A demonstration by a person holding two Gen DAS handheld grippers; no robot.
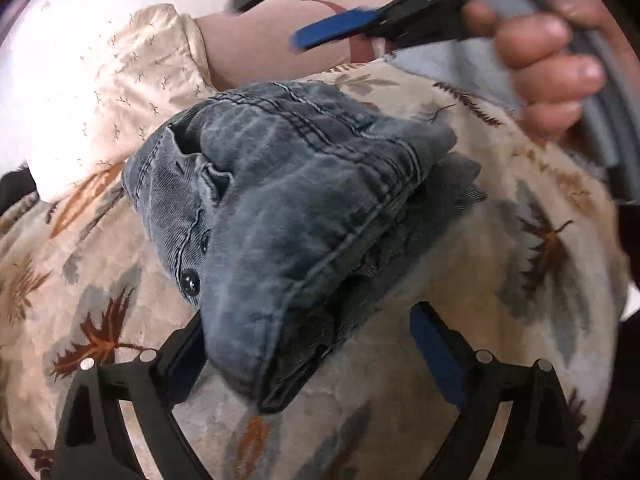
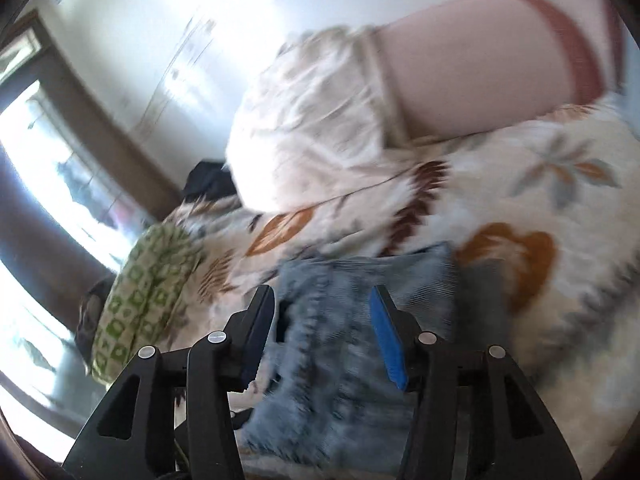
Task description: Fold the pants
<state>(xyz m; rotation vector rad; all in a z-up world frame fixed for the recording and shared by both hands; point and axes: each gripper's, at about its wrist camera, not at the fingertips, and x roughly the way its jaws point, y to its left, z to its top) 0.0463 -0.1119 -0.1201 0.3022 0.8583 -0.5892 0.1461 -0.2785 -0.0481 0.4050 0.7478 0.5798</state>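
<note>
The grey-blue pants [image 1: 300, 184] lie in a folded bundle on the leaf-patterned bedspread [image 1: 500, 280], with a dark button showing on the left side. My left gripper [image 1: 312, 344] stands open wide, its fingers on either side of the bundle's near end; the right pad is clear of the cloth. A hand [image 1: 552, 60] holds my right gripper [image 1: 292, 12] above the far edge of the pants. In the blurred right wrist view the right gripper [image 2: 324, 332] is open above the pants [image 2: 340, 380], with nothing pinched between its pads.
A cream pillow [image 1: 132, 92] and a pink pillow [image 1: 272, 40] lie beyond the pants. A green patterned cushion [image 2: 148, 296] sits at the bed's left edge, with a dark object [image 2: 208, 180] behind it and a bright window [image 2: 52, 184] to the left.
</note>
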